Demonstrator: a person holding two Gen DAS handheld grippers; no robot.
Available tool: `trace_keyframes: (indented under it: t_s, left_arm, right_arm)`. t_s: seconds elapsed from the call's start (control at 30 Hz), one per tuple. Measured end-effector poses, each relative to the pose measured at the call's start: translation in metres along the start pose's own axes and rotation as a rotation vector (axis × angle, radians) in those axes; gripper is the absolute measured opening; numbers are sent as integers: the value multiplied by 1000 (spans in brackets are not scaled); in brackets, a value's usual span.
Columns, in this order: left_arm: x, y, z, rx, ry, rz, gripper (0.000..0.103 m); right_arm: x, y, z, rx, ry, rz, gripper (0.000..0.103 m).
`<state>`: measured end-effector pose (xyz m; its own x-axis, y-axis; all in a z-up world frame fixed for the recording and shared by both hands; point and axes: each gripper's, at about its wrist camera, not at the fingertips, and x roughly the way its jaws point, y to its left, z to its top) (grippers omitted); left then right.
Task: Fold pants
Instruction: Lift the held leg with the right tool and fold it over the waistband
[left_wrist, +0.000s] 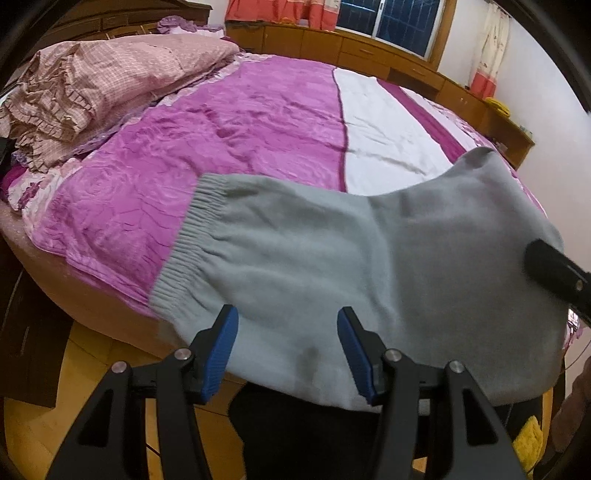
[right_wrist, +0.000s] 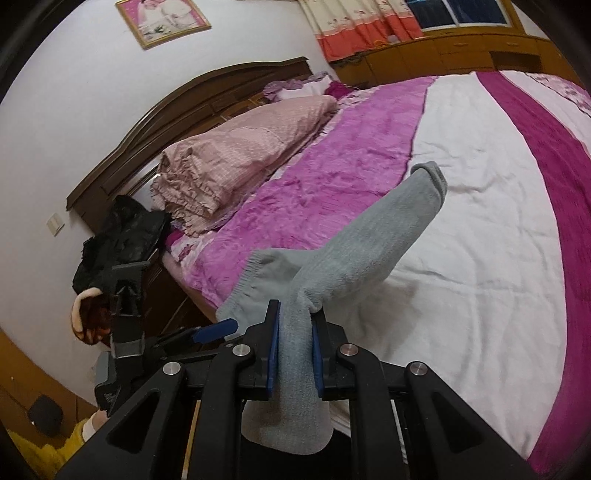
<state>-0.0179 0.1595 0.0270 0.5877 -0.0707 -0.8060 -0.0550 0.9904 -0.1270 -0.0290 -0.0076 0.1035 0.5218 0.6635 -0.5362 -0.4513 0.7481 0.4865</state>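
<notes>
The right gripper has its jaws clenched on a bunched fold of the grey pants, the blue pads pressing the cloth from both sides, with a loose end hanging below them and one leg stretching away from them, raised off the covers, its cuff out over the white stripe. The left gripper stands with its jaws released, set well apart with nothing pinched between them; through the gap you see the seat of the pants, lying at the near edge of the bed, the ribbed waistband toward the left and part of the cloth hanging over the edge. At the right of that view the dark body of the other gripper sits against the grey cloth. Beyond the pants lies a purple and white blanket. A folded pink checked quilt is heaped near the dark wooden headboard. Low wooden cabinets run under a window with orange curtains.
</notes>
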Motion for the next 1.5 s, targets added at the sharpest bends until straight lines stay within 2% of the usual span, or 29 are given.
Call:
trace_keyframes:
  t_s: [0.47, 0.83, 1.13, 1.37, 1.5]
  left_arm:
    - [-6, 51, 14, -69, -31, 44, 59]
    - [-9, 91, 20, -121, -50, 73, 59]
    - [-4, 121, 15, -165, -40, 97, 59]
    - [-8, 135, 13, -193, -51, 121, 59]
    - [-16, 138, 14, -199, -69, 127, 59]
  right_arm:
    - [34, 52, 28, -102, 27, 69, 8]
    - [92, 88, 39, -130, 94, 115, 8]
    - [152, 94, 33, -125, 170, 113, 8]
    - [194, 92, 24, -96, 257, 167, 17]
    - [195, 95, 19, -89, 275, 209, 22]
